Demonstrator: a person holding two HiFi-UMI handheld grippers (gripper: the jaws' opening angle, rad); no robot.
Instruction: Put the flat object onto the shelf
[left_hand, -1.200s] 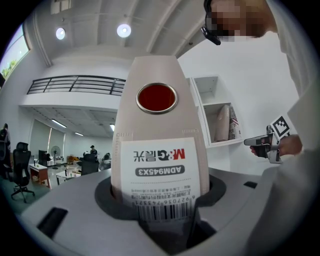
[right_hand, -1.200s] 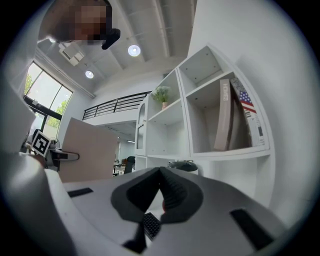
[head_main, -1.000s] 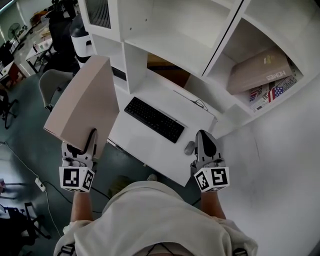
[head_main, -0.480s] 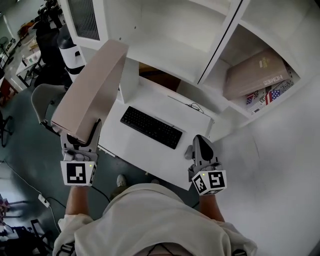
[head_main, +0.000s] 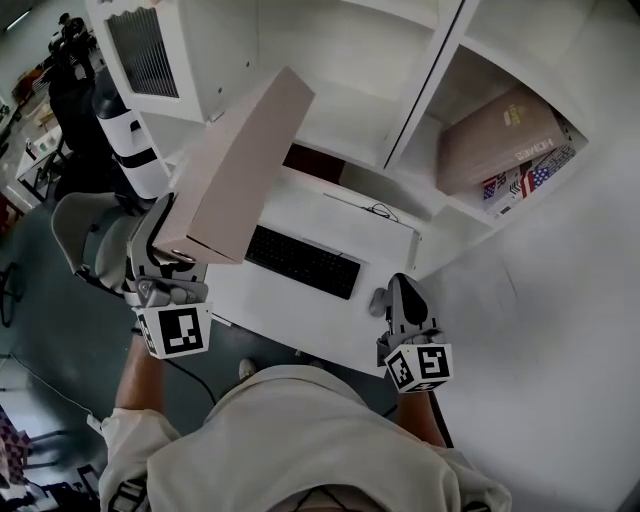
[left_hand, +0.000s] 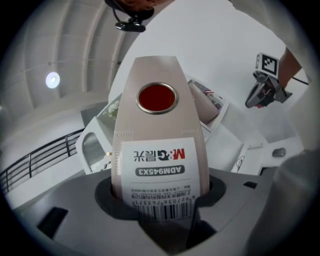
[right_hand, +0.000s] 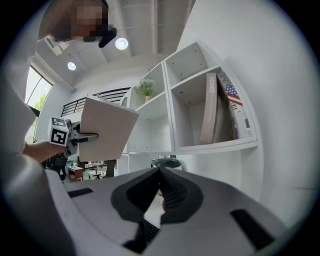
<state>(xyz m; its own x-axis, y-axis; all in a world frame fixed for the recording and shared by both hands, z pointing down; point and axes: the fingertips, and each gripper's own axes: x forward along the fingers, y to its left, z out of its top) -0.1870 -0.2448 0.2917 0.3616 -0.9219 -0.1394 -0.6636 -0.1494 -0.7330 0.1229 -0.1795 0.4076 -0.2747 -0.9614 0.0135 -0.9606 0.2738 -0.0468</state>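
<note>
In front of the white shelf (head_main: 425, 110) and above the bench (head_main: 375, 245), the flat beige box (head_main: 240, 160) hangs tilted in the air, its near end pinched in the jaws of the left gripper (head_main: 165, 238), while the right gripper (head_main: 402, 292) has its jaws pressed together on nothing.

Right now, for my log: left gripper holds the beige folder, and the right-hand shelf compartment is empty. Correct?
Not empty: the head view shows that compartment holding a beige box and magazines. The left gripper does hold the beige folder.
</note>
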